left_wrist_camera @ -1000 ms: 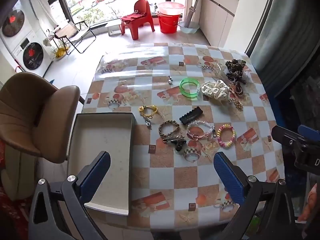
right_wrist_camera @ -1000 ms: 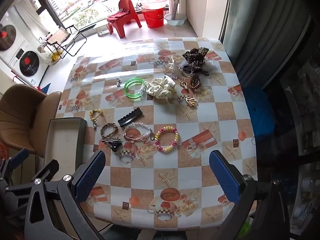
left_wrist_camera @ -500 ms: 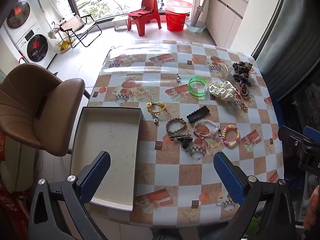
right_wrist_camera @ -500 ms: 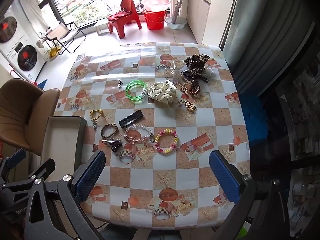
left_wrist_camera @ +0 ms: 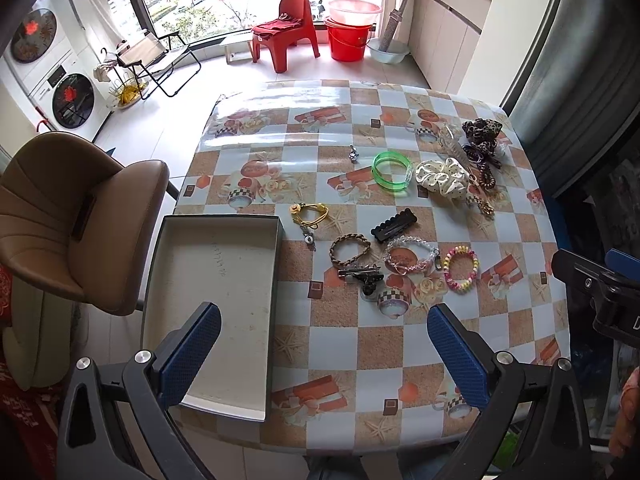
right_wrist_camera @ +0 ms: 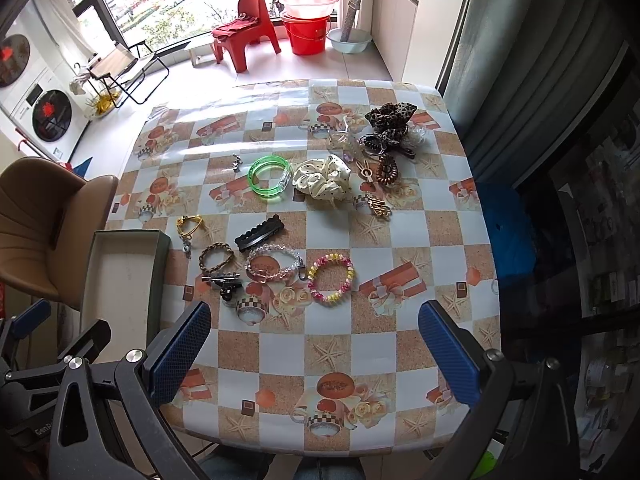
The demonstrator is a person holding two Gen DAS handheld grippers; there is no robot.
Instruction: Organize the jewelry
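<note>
A bright tiled room with a large window is holding a square desk covered in a glossy checked oilcloth of orange and pale blue. A brown padded chair is sitting at its left side. An open, shallow grey cardboard box is lying at the desk's left edge, with nothing inside it.

The jewelry is spreading across the middle and far right, none of it boxed yet. Nearest the box are a yellow cord bracelet, a brown braided bracelet, a black hair clip and a small dark clip. Further right are lying a clear beaded bracelet, a pink and yellow beaded bracelet, a green translucent bangle and a cream dotted scrunchie.

The left gripper and the right gripper are both hovering above the near edge, jaws spread wide and carrying nothing.

Judging by this, sorting is just beginning. Starting with the pieces closest to the box, pinching one band at a time, would likely avoid dragging neighbours.
</note>
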